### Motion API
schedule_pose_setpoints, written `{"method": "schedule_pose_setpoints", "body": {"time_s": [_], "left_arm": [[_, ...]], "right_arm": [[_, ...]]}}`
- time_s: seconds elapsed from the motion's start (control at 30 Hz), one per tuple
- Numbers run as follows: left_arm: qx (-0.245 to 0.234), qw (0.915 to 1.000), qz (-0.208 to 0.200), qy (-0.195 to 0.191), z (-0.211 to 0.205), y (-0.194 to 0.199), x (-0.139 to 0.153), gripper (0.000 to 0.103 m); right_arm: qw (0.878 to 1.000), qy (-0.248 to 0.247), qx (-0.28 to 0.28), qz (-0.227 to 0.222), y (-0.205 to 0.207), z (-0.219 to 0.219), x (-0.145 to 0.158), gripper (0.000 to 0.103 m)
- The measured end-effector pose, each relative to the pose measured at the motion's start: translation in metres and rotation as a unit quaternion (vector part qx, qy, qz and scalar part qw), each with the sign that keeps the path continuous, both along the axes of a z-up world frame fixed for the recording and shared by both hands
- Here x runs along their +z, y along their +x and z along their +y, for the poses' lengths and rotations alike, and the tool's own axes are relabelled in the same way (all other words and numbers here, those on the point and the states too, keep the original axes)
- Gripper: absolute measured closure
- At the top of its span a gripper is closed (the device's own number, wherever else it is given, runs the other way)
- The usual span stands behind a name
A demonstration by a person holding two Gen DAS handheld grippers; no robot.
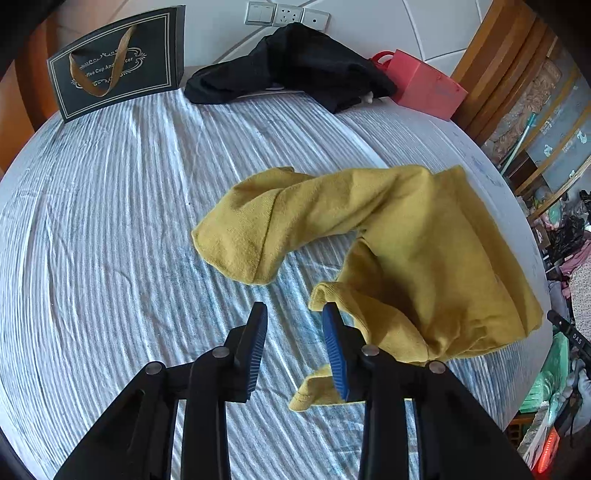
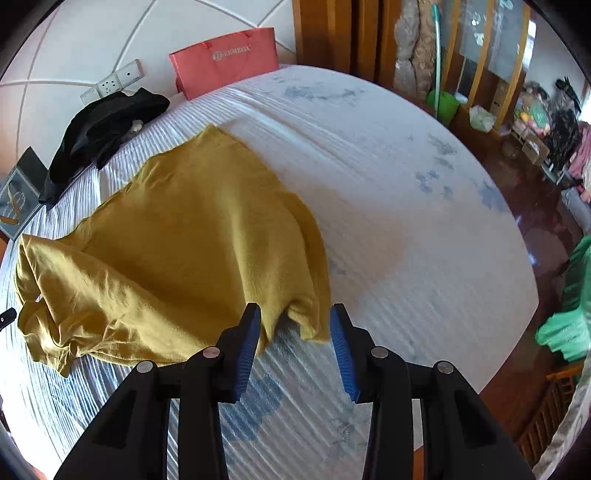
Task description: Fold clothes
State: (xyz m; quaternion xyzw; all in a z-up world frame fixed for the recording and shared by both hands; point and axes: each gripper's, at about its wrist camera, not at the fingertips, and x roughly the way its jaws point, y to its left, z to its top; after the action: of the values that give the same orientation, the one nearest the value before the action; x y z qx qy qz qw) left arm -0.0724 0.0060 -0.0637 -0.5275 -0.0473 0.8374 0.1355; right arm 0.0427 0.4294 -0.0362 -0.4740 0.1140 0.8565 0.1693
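Both tongs, your left gripper (image 1: 295, 317) and right gripper (image 2: 295, 319), gape empty at the crumpled mustard-yellow knit garment (image 2: 177, 236) on the white ribbed sheet (image 2: 388, 192). Pinch 1 layer only, or it bunches.

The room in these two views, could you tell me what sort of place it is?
Probably a lived-in bedroom: a striped mattress against a padded headboard with wall sockets, and clutter on the floor.
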Motion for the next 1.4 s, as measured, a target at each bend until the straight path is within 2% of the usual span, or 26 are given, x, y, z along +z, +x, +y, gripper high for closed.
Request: {"method": "schedule_pose_setpoints", "body": {"time_s": [0.13, 0.33, 0.37, 0.4, 0.43, 0.53, 0.63, 0.73, 0.9, 1.0, 1.1, 1.13, 1.2, 1.23, 1.27, 1.4], "left_arm": [[-0.016, 0.9998, -0.006, 0.005, 0.012, 0.005, -0.005, 0.052], [-0.024, 0.9997, -0.007, -0.006, 0.029, 0.014, -0.018, 0.052], [-0.025, 0.9996, -0.007, -0.007, 0.031, 0.016, -0.02, 0.053], [-0.027, 0.9996, -0.007, -0.009, 0.034, 0.018, -0.022, 0.06], [-0.028, 0.9995, -0.007, -0.011, 0.037, 0.019, -0.024, 0.099], [-0.013, 0.9997, -0.015, -0.014, 0.028, 0.025, -0.024, 0.099], [0.014, 0.9993, -0.021, -0.026, 0.005, 0.039, -0.017, 0.099], [0.043, 0.9976, -0.037, -0.041, -0.029, 0.068, -0.006, 0.099], [0.055, 0.9909, -0.102, -0.069, -0.067, 0.109, -0.017, 0.098], [0.056, 0.9871, -0.126, -0.081, -0.075, 0.114, -0.029, 0.094], [0.074, 0.9921, -0.085, -0.054, -0.082, 0.102, -0.01, 0.094], [0.081, 0.9938, -0.064, -0.043, -0.084, 0.096, 0.001, 0.09], [0.088, 0.9953, -0.019, -0.035, -0.085, 0.076, 0.02, 0.072], [0.088, 0.9955, -0.014, -0.034, -0.084, 0.064, 0.019, 0.053], [0.087, 0.9956, -0.011, -0.034, -0.083, 0.051, 0.017, 0.047], [0.084, 0.9959, 0.002, -0.033, -0.079, 0.001, 0.01, 0.047]], "right_arm": [[0.999, 0.017, 0.027, 0.033, -0.017, -0.01, 0.029, 0.064], [0.995, 0.001, 0.093, 0.029, -0.048, -0.038, 0.027, 0.063], [0.994, -0.004, 0.104, 0.029, -0.052, -0.045, 0.027, 0.063], [0.993, -0.009, 0.117, 0.028, -0.057, -0.051, 0.025, 0.063], [0.991, -0.011, 0.129, 0.026, -0.061, -0.058, 0.023, 0.063], [0.986, -0.008, 0.167, 0.013, -0.075, -0.079, 0.016, 0.063], [0.984, -0.007, 0.175, -0.008, -0.083, -0.084, 0.003, 0.063], [0.988, -0.003, 0.149, -0.046, -0.084, -0.073, -0.018, 0.063], [0.988, -0.025, 0.11, -0.101, -0.073, -0.042, -0.047, 0.063], [0.986, -0.023, 0.103, -0.128, -0.069, -0.031, -0.057, 0.063], [0.988, -0.024, 0.101, -0.114, -0.069, -0.026, -0.05, 0.063], [0.989, -0.025, 0.1, -0.106, -0.069, -0.025, -0.045, 0.063], [0.991, -0.025, 0.098, -0.09, -0.076, -0.022, -0.035, 0.063], [0.991, -0.028, 0.098, -0.083, -0.081, -0.02, -0.032, 0.062], [0.992, -0.03, 0.097, -0.077, -0.086, -0.019, -0.028, 0.061], [0.992, -0.037, 0.108, -0.055, -0.111, -0.019, -0.017, 0.058]]}}
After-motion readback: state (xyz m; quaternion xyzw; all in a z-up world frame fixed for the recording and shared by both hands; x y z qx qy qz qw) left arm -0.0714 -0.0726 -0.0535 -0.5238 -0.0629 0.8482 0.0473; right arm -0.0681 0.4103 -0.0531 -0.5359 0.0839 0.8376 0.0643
